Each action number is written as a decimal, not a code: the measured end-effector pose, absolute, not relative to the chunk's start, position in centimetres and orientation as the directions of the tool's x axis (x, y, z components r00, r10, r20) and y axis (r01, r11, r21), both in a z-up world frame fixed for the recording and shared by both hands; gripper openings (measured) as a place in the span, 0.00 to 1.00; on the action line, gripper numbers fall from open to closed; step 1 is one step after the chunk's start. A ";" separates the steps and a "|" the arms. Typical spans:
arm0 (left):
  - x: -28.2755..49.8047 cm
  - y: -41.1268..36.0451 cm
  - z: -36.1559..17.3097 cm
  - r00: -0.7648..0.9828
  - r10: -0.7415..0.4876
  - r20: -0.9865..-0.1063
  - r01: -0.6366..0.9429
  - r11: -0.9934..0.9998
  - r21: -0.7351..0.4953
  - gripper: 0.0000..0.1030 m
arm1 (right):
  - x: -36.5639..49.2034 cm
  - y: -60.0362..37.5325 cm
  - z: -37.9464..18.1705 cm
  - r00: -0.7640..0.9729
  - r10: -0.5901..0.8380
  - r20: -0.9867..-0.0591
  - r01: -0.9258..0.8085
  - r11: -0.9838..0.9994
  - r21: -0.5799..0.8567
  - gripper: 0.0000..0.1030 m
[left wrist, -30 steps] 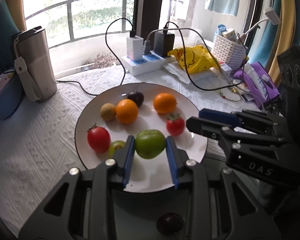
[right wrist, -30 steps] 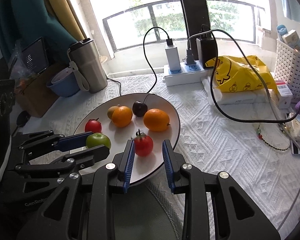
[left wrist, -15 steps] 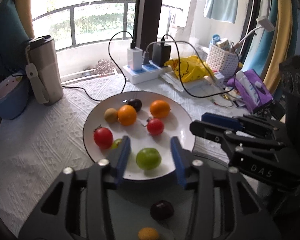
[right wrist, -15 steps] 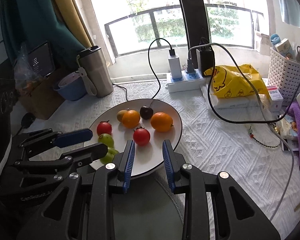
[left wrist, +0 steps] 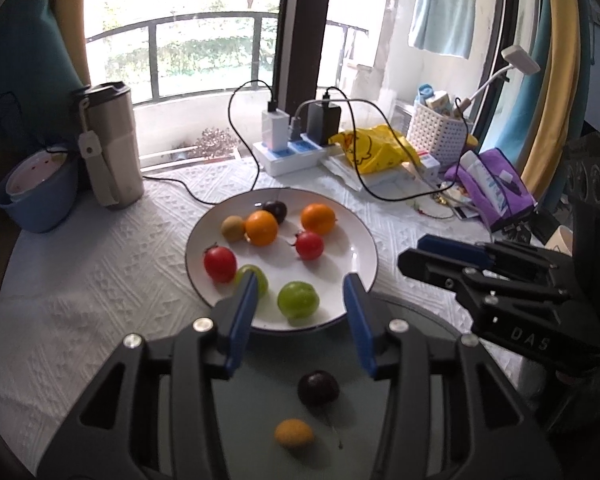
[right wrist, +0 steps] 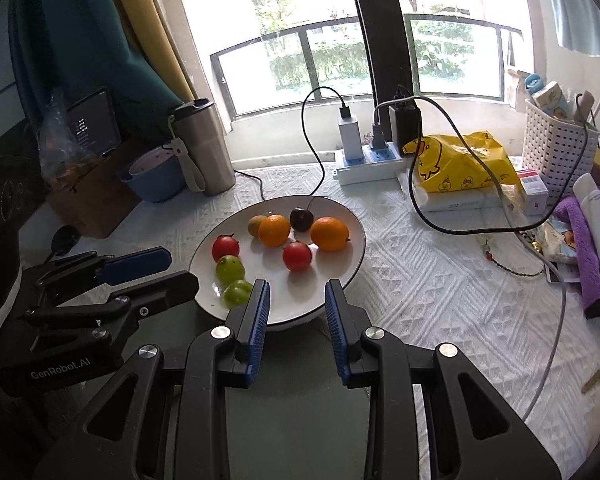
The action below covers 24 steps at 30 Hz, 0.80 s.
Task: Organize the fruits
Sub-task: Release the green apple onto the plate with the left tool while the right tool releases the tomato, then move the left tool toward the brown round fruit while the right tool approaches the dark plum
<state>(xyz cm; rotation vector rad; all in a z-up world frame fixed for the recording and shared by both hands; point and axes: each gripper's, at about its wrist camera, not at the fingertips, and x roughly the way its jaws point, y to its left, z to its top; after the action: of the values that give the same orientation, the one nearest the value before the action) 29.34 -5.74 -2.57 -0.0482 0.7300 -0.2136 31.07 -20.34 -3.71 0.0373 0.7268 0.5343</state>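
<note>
Most fruit sits on the white plate (left wrist: 362, 236), two pieces wait on the near grey tray (left wrist: 260, 420), and both tongs, left (left wrist: 300, 308) and right (right wrist: 294, 308), are apart and empty.

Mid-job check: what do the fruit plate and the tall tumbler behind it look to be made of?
Plate: likely glazed white ceramic, going by its glossy glare and thin dark rim. Tumbler: probably brushed stainless steel, with a matte grey sheen, dark lid and pale strap.

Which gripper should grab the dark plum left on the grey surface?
Left. The dark plum lies right under the open left gripper; the right gripper, also open, doesn't see it.
</note>
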 end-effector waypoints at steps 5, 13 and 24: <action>27.8 -5.0 -2.2 0.737 -0.203 -0.645 0.165 0.979 -0.120 0.45 | 29.8 -19.9 -3.3 0.622 0.479 -0.620 -0.461 0.864 0.206 0.29; 25.2 -3.4 -2.5 0.741 -0.192 -0.643 0.143 0.981 -0.129 0.45 | 28.0 -18.6 -3.3 0.609 0.487 -0.626 -0.479 0.855 0.199 0.30; 22.4 -1.0 -4.5 0.728 -0.180 -0.661 0.096 0.982 -0.162 0.45 | 26.5 -16.3 -5.0 0.560 0.487 -0.670 -0.499 0.844 0.197 0.30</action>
<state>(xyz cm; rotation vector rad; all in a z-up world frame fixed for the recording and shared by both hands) 22.41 -1.02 -4.47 -0.1196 0.7396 -0.1525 26.51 -16.30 -5.03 -0.0161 0.7842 0.5813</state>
